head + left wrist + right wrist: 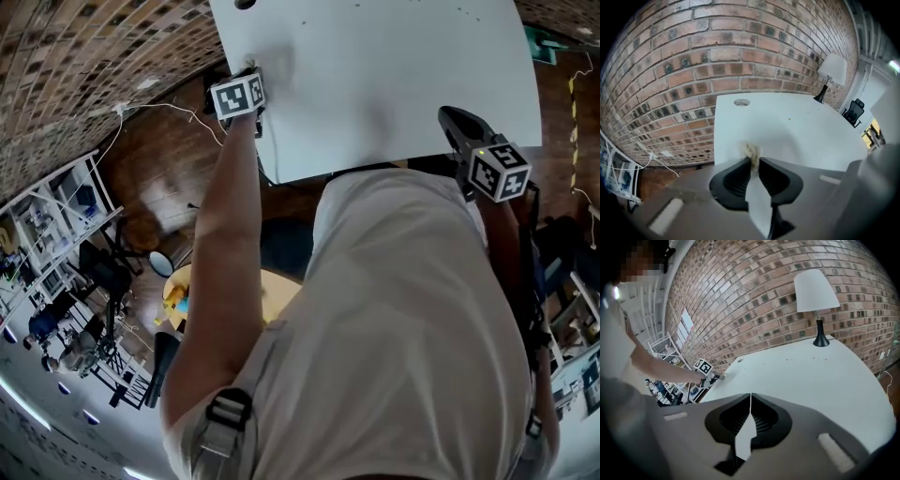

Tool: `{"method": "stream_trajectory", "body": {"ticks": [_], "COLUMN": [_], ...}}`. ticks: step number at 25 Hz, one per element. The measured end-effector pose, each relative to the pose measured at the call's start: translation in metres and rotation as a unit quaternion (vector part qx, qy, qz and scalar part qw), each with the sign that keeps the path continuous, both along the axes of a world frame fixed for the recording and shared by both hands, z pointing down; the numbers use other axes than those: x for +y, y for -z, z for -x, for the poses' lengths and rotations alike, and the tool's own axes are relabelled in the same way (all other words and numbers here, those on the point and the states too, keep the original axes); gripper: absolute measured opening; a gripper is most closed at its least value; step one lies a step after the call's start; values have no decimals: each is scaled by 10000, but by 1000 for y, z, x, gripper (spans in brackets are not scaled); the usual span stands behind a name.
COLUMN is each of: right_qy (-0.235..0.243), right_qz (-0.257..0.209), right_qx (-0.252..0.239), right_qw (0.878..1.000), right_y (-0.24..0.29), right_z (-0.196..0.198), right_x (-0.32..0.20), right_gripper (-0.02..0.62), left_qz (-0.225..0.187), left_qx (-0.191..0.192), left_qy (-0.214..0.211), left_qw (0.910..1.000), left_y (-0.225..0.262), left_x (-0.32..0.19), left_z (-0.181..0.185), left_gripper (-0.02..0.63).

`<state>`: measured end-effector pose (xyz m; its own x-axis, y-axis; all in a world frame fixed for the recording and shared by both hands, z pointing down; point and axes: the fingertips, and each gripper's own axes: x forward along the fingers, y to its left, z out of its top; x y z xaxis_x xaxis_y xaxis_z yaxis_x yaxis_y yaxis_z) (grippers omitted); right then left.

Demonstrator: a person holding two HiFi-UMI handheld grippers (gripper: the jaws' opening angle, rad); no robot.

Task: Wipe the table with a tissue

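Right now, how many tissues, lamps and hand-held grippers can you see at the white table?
Tissue: 1
Lamp: 1
Left hand-held gripper, right hand-held gripper: 2
Total: 4

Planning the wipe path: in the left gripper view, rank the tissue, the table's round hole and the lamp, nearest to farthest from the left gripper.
1. tissue, held by the left gripper.
2. round hole, straight ahead.
3. lamp, far off, right.

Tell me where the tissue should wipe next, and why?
Probably slide the tissue toward the lamp. The left gripper pinches it at the table's left edge, and nearly all the white top, with small specks, lies that way.
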<state>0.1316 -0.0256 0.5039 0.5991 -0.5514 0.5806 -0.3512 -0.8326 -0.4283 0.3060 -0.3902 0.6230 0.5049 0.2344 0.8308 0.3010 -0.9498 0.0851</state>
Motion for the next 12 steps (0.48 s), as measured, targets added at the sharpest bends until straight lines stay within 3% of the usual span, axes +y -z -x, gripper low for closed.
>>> {"method": "stream_trajectory", "body": {"ticks": [3,7,12], "right_qy": [-138,-151,36], "right_qz": [-50,-123,-266], "right_qx": [-50,-99,-69], "right_qw": [9999,9998,9996], "right_y": [-4,-7,-13], "right_z": [0,-4,-24], "right_x": [27,53,71], "right_gripper": [14,14,14], "left_qz": [-50,27,-117], "left_qx": [-171,-509,-547], "left_qy": [-22,-526,-753], "left_qw": [9998,9973,9956], "left_y": [-1,-5,-7], "left_x": [5,35,75], "left_z": [3,17,33], "left_gripper": [66,66,66]}}
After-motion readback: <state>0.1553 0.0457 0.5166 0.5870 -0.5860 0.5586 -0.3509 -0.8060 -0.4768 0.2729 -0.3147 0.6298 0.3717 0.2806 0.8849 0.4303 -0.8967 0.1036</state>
